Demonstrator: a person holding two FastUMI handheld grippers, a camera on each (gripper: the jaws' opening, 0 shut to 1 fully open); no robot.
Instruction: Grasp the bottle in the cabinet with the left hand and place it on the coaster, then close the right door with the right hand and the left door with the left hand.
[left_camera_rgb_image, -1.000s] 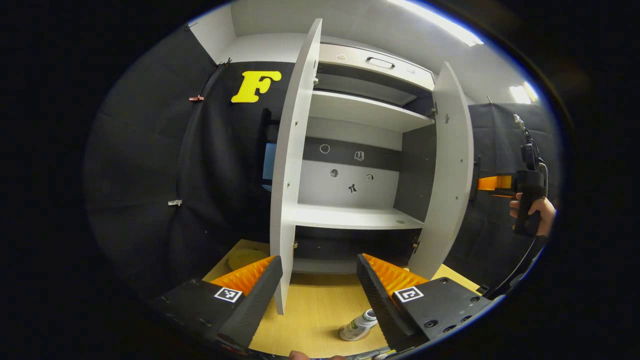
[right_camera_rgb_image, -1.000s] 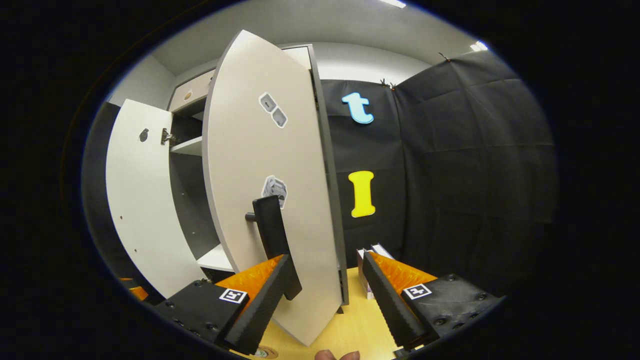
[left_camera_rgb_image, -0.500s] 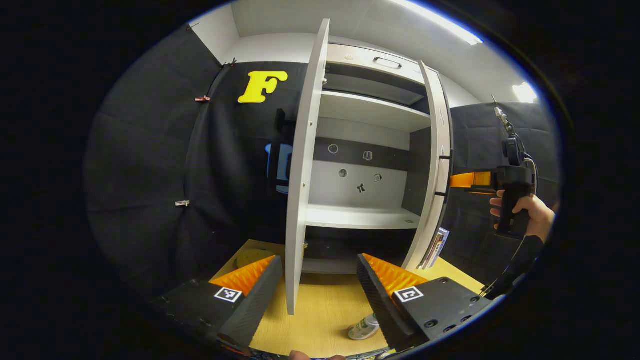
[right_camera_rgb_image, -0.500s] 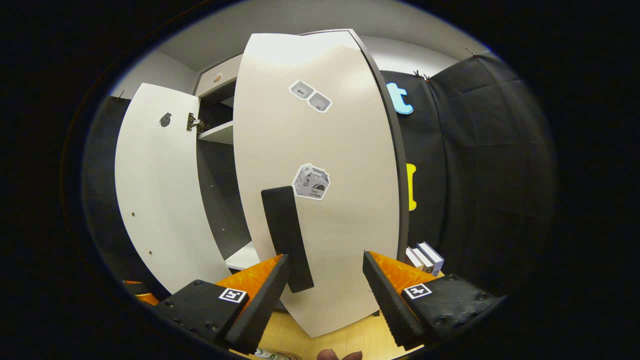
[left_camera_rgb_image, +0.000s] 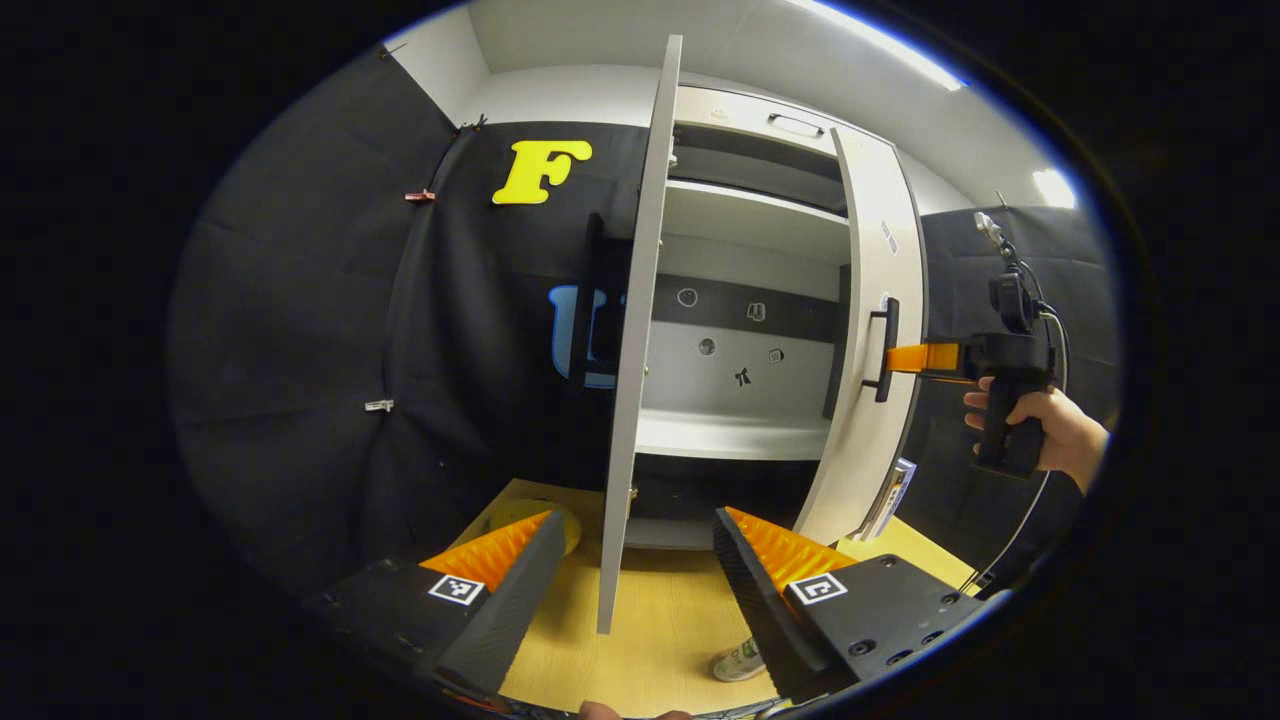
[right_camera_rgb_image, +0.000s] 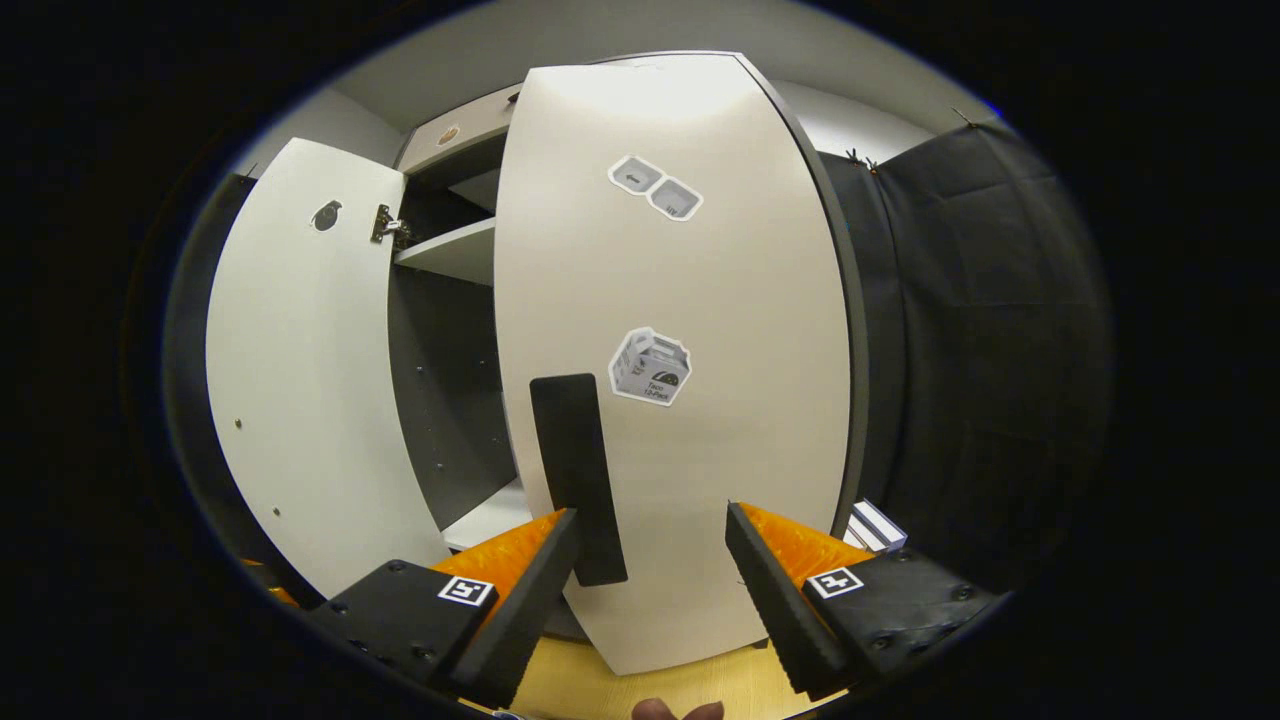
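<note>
In the left gripper view the left tongs hang wide open over the desk and hold nothing. Just beside their right finger, at the lower edge of the view, the bottle lies on its side on the wood; whether it sits on the coaster cannot be told. A yellowish round thing shows on the desk behind the left finger. Beyond, the left door stands open, edge-on to the camera, and the cabinet shows its white shelves. Farther right a hand holds the right tongs level against the handle of the right door. In the right gripper view the right tongs are spread wide with nothing gripped, the left finger touching the dark handle, the right door close ahead and partly shut, and the left door open beyond.
</note>
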